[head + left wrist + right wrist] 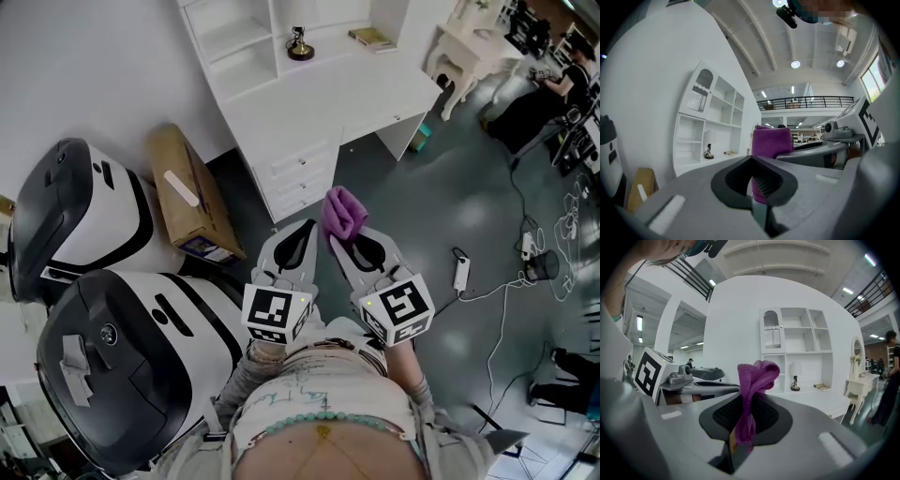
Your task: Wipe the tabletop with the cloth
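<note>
The right gripper (345, 242) is clamped on the purple cloth (343, 212), which stands bunched above its jaws. It is held near the body, well apart from the white table (375, 89), and the left gripper (302, 234) beside it is closed on nothing. To wipe well, I judge the cloth should come down with its loose end flat on the table, pressed lightly and swept in overlapping strokes, keeping the grip firm and steering clear of the ornament (300, 45) and book (371, 37) at the back.
</note>
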### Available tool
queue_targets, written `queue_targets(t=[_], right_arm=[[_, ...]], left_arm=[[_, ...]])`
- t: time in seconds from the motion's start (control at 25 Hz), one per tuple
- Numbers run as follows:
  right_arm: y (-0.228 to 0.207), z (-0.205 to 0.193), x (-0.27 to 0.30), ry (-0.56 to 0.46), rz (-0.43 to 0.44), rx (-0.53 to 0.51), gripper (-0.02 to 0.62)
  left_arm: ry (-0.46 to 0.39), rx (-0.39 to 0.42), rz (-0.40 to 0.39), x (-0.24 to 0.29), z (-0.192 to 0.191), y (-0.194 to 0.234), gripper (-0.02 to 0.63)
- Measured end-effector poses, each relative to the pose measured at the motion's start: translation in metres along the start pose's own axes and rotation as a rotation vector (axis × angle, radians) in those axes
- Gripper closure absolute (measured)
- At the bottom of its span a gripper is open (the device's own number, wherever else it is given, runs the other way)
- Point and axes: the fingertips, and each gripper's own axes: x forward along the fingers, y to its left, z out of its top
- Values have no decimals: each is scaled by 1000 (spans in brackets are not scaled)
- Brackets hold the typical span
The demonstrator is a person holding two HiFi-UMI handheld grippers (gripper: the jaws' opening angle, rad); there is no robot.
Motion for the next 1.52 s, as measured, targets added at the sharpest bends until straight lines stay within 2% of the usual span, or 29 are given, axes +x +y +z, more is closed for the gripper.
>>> queue_targets(t=[0.28, 0.52, 1.16, 1.52], right_arm=[[-6, 2, 18, 25, 8, 2, 514], [-19, 11, 38, 13, 46, -15, 514], [-119, 44, 91, -7, 165, -52, 514], [-148, 36, 114, 22, 242, -66, 514]], left_arm=[[9, -9, 7, 8, 2, 15, 606], [-3, 1, 53, 25, 9, 33, 606], [-18, -1, 172, 134, 38, 64, 606], [32, 3, 264, 158, 25, 78, 606]])
